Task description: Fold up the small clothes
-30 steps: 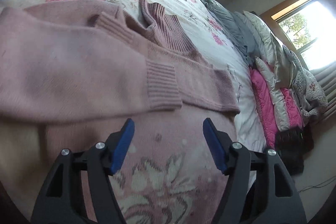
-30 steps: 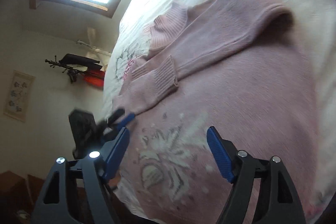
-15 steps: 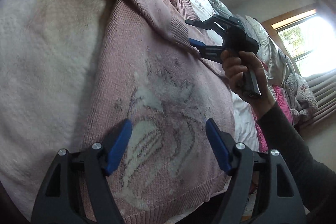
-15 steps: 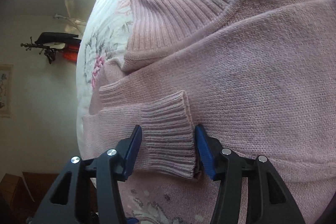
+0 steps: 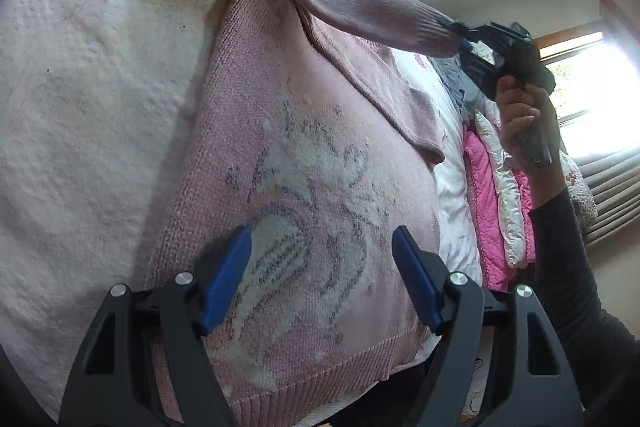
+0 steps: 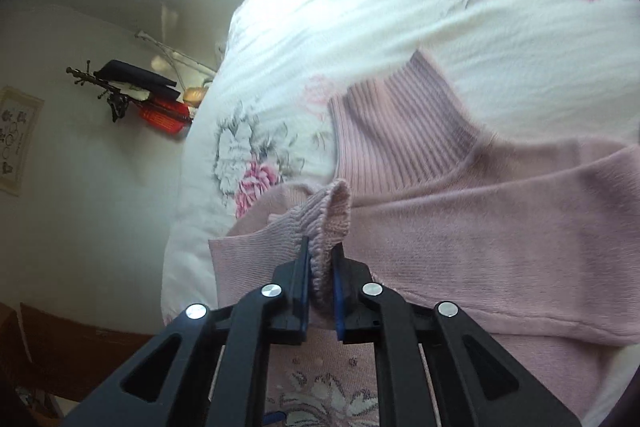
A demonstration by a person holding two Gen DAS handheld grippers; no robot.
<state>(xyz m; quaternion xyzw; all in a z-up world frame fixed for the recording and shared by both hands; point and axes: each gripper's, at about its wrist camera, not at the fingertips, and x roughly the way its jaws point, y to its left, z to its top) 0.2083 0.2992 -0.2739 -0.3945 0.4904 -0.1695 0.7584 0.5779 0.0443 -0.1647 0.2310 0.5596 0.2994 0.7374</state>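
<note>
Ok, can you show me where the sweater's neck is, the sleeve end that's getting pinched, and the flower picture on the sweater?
sweater's neck (image 6: 400,131): right wrist view, on the ribbed collar.
sleeve cuff (image 6: 326,223): right wrist view, on the ribbing above the right gripper (image 6: 320,267).
flower picture (image 5: 312,195): left wrist view, on the white knit pattern.

I'm seeing daylight pouring through the window (image 5: 596,83), blowing it out to white glare. Fisheye bending is darkening the corners; the bedspread (image 6: 420,7) is looking washed and slightly blurred.
</note>
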